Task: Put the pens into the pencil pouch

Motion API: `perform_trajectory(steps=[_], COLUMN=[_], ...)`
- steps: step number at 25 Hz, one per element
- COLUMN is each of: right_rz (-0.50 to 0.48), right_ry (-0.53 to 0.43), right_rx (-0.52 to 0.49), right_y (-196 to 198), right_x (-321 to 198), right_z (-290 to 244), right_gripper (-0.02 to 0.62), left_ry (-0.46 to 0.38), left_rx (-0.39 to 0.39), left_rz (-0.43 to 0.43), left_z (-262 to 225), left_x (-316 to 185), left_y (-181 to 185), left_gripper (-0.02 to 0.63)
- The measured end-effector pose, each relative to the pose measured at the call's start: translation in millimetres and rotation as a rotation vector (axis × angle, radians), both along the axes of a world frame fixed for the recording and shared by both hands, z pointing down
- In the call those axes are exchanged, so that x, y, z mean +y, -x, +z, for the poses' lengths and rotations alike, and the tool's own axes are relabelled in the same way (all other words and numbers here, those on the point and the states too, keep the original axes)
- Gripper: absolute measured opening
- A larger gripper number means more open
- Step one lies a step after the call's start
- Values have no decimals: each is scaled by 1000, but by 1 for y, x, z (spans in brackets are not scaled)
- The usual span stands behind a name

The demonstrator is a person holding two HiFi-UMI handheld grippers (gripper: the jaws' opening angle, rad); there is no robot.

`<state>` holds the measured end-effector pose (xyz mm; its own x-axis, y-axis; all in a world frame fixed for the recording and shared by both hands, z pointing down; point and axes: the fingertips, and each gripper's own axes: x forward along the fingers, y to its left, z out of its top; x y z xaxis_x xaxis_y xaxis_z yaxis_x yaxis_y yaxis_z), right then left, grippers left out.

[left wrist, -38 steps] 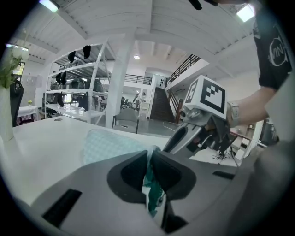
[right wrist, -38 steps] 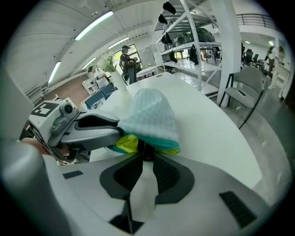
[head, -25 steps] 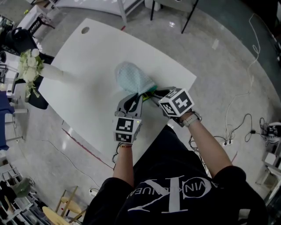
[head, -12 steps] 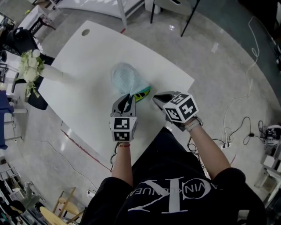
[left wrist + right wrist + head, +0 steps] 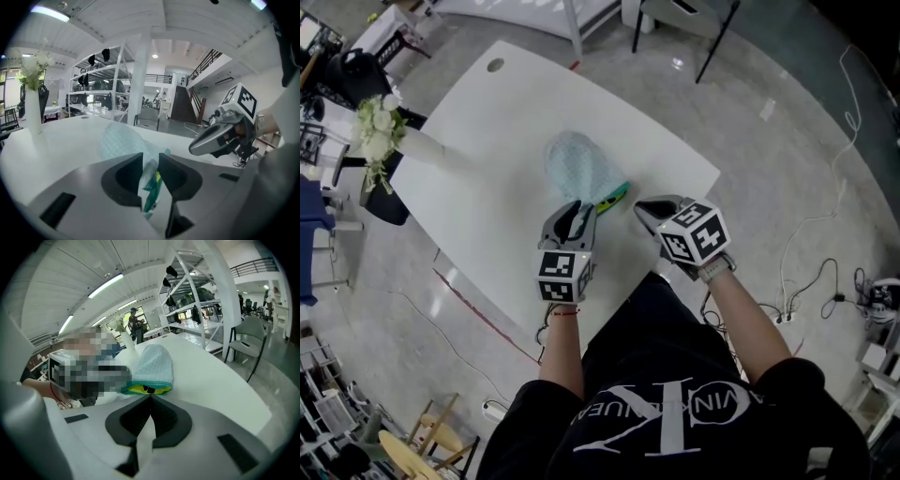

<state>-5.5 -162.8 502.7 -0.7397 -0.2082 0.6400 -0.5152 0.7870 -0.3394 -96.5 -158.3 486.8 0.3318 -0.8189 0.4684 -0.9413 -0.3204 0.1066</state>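
Head view, centre: wrapping up at pouch (image 5: 581, 169), no loose pens seen. Just easing left gripper (image 5: 577, 208) open round pouch edge, with right gripper (image 5: 641, 207) pinched shut, empty. Next, likely zipping.

The pencil pouch (image 5: 581, 167) is soft, pale blue-green mesh cloth with a fine open weave, matt throughout. Its mouth carries a teal fabric binding, and the lining exposed there is bright yellow and smooth. The table (image 5: 487, 141) has a white, smooth top with a satin finish and a faint sheen. The floor (image 5: 769, 169) around the table is grey, polished and glossy, with light reflections. The vase (image 5: 420, 150) at the table's left edge is white, smooth and matt. The shirt (image 5: 675, 422) at the table's near side is black matt cloth with white print.
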Motion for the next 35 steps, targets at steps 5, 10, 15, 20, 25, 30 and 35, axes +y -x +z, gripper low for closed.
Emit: perform_trajectory(steps=[5,10,15,20,25,30,35], right_rz=[5,-5,-19,-30,-34,-38,-41], right_ry=[-23,-83,-141,-185,-230,-271,-311], right_rx=[-18,-61,-83,-109,-145,-186,-229], right_y=[-3,-1,4,10,12,17,23], right_x=[-4,-6,-11,-12,-16,-18,-22], right_z=[-7,-22,-39,-53,-72,-90,-107], right_gripper=[9,9,9,9,8,8,9], left_ry=[-27,-63,-126,-184,-246,-296,-349], left_rx=[2,-14,-12,61,85,91,81], left_rz=[-26,-78,-141,-214,-273,-315,-340], left_z=[-10,-22,-43,-64,-84,-102,-123], left_x=[10,22,30,39,46,52,54], left_y=[7,27,54,76,92,107,120], left_gripper=[85,43,15,9,5,5,5])
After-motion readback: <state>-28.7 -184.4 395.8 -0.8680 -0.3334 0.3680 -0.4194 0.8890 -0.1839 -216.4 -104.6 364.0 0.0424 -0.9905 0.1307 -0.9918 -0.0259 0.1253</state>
